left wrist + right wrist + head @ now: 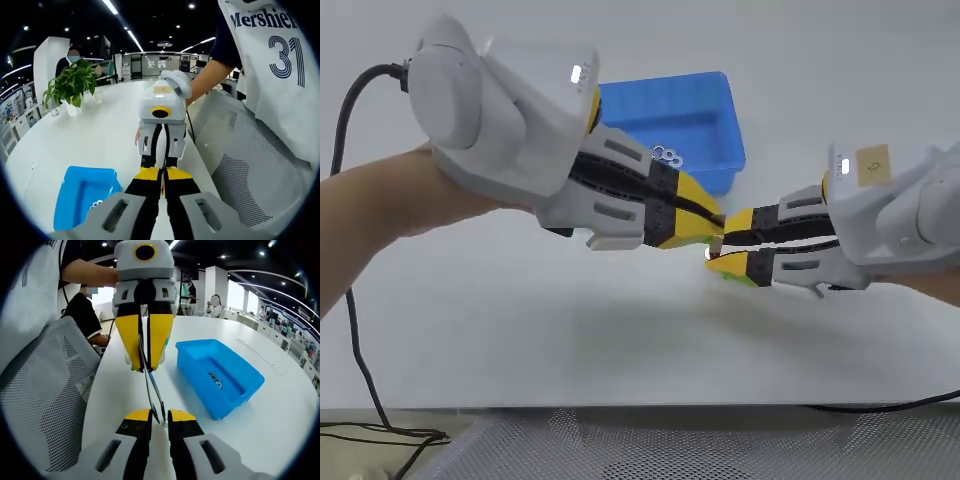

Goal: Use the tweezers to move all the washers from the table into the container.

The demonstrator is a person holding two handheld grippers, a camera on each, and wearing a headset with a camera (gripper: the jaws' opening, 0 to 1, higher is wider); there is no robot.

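left tongs (145, 363) clamped on tweezers (152, 390) | right tongs (160, 416) narrowly apart astride their tips (contact we cannot tell) | tweezers' long axis runs tongs to tongs, alongside the container (197, 387) | washers (216, 378) we see lie inside the container

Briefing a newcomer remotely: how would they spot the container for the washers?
Start at the white table. Toward its far side sits the container, an open rectangular tub. It is the one blue thing there, with small metal washers lying inside.

The left tool (712, 228) and right tool (725, 241) sit tip to tip near the blue container (715, 110).
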